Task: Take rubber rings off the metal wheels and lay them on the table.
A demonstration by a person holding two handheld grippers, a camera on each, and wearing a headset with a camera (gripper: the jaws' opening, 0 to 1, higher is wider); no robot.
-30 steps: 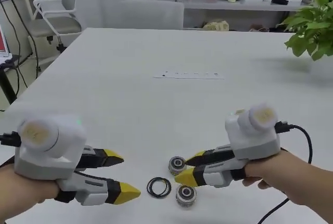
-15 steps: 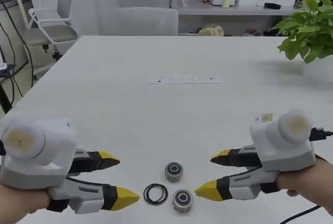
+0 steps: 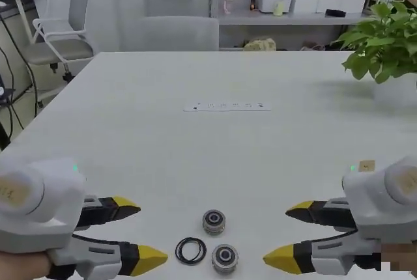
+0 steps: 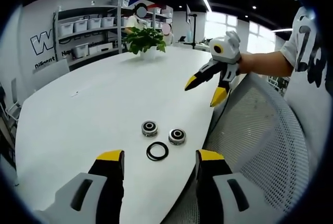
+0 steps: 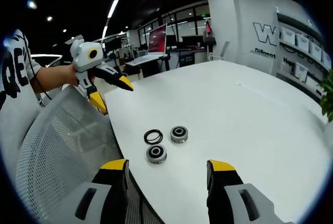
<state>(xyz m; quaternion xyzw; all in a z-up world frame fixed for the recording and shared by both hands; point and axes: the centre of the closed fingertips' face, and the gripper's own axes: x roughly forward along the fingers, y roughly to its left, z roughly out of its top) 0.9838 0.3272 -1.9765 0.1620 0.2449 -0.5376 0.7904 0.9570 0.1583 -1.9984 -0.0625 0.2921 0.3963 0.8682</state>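
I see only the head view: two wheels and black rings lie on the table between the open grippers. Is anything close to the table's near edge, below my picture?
Observer: Yes. The left gripper view shows a mesh chair back close beside the near edge of the table.
Operator: And farther out on my left side?
Observer: In the right gripper view, an open laptop with a reddish screen stands farther off, past the left gripper.
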